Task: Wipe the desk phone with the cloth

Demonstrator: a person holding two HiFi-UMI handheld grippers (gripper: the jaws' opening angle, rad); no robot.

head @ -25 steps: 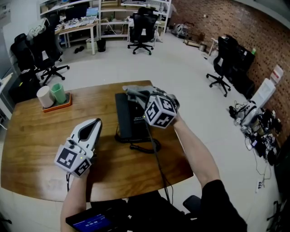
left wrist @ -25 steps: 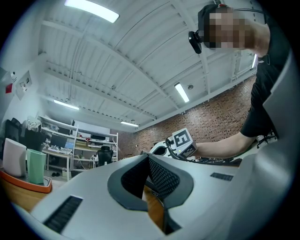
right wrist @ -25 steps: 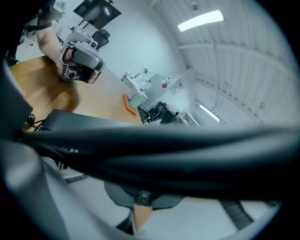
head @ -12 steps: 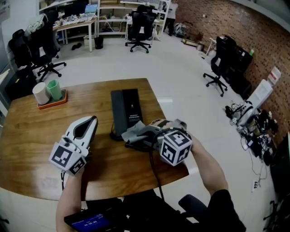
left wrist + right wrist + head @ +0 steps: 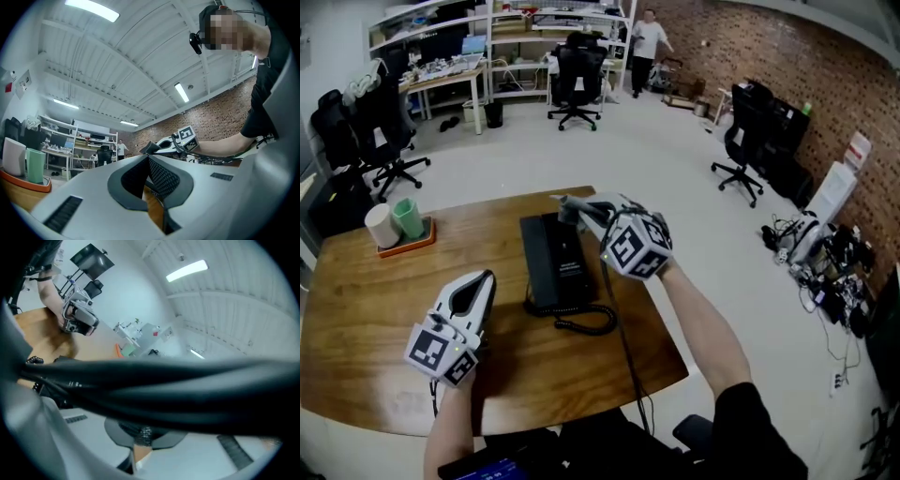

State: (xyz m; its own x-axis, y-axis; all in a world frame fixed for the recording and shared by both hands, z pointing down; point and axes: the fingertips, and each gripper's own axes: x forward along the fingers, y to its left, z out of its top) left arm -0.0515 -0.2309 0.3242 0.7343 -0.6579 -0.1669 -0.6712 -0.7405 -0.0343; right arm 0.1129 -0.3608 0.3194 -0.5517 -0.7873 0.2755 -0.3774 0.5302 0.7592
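The black desk phone [image 5: 555,264] lies lengthwise in the middle of the wooden table [image 5: 356,309]. Its coiled cord [image 5: 581,323] loops at the near end. My right gripper [image 5: 592,212] is over the phone's far right corner, shut on the grey cloth [image 5: 572,204], which bunches out past its tip. My left gripper [image 5: 478,283] rests on the table left of the phone, shut and holding nothing. In the left gripper view its pads [image 5: 161,176] meet, and the right gripper's marker cube [image 5: 186,137] shows beyond them. In the right gripper view a dark blurred band hides most of the scene.
A white cup [image 5: 382,225] and a green cup [image 5: 408,217] stand on an orange tray [image 5: 405,240] at the table's far left. Office chairs [image 5: 574,66], desks and shelves stand across the floor behind. A person [image 5: 645,37] is far off by the brick wall.
My right gripper, with the cloth, swept from the phone's far end to its near end and is now back at the far end. The left gripper has barely moved.
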